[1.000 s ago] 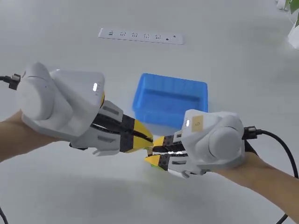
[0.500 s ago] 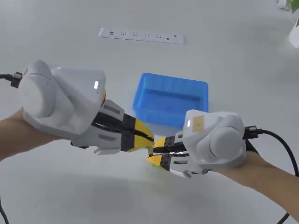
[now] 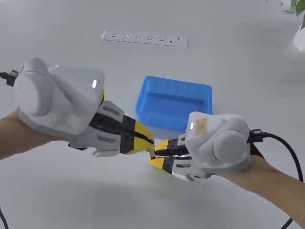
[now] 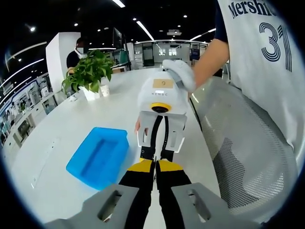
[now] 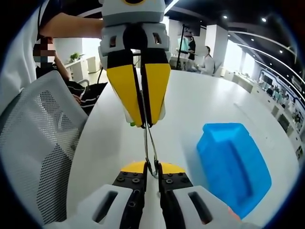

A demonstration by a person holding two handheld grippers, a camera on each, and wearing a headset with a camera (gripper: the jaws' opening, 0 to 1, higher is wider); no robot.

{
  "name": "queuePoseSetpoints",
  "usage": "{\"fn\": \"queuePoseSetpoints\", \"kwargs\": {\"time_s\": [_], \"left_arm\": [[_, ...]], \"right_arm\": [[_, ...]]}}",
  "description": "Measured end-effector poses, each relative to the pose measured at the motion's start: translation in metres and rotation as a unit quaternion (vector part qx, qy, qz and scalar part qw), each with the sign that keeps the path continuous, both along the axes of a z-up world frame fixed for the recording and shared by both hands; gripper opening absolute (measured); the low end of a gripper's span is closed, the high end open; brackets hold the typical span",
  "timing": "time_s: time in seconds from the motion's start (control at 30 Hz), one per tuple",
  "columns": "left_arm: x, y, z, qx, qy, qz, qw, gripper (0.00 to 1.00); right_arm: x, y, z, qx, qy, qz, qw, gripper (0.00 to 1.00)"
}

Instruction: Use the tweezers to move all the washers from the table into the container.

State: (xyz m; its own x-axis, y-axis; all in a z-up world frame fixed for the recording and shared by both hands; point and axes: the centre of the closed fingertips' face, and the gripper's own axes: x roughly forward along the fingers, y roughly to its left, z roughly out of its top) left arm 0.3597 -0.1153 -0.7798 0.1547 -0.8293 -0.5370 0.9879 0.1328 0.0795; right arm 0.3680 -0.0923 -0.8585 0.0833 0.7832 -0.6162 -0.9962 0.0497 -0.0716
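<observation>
Thin metal tweezers point(image 5: 147, 143) run between the two grippers, which face each other tip to tip. My right gripper point(image 5: 152, 168) is shut on their near end. My left gripper point(image 5: 143, 121) has its yellow jaws shut on the far end. In the head view the left gripper point(image 3: 148, 141) comes in from the left and the right gripper point(image 3: 155, 160) from the right, meeting just in front of the blue container point(image 3: 174, 102). The container point(image 4: 97, 155) looks empty. A small green thing point(image 5: 131, 124) peeks out beside the left jaw, too small to identify.
A white power strip point(image 3: 143, 37) lies at the far side of the white table. A potted plant point(image 4: 90, 71) stands beyond the container. A mesh chair point(image 5: 33, 138) sits at the table edge beside the person.
The left gripper's body has edged slightly left and up. Both sets of jaws stay together at the same spot by the container.
</observation>
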Motion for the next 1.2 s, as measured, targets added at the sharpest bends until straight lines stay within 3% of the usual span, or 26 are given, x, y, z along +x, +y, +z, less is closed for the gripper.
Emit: {"fn": "queuePoseSetpoints", "kwargs": {"time_s": [0.3,0.5,0.83,1.2], "left_arm": [[0.003,0.002,0.021,-0.005,-0.021,-0.003,0.9998,0.06],[0.011,0.0,0.041,-0.01,-0.045,-0.007,0.9989,0.06],[0.032,-0.001,0.07,-0.014,-0.085,-0.014,0.9962,0.06],[0.06,-0.005,0.08,-0.014,-0.106,-0.02,0.994,0.06]], "right_arm": [[0.005,0.001,0.022,0.007,-0.02,0.002,0.9998,0.1],[0.018,-0.002,0.043,0.012,-0.05,-0.001,0.9987,0.1],[0.045,-0.004,0.073,0.019,-0.089,-0.012,0.9958,0.1],[0.075,-0.005,0.083,0.022,-0.107,-0.022,0.9938,0.1]]}}
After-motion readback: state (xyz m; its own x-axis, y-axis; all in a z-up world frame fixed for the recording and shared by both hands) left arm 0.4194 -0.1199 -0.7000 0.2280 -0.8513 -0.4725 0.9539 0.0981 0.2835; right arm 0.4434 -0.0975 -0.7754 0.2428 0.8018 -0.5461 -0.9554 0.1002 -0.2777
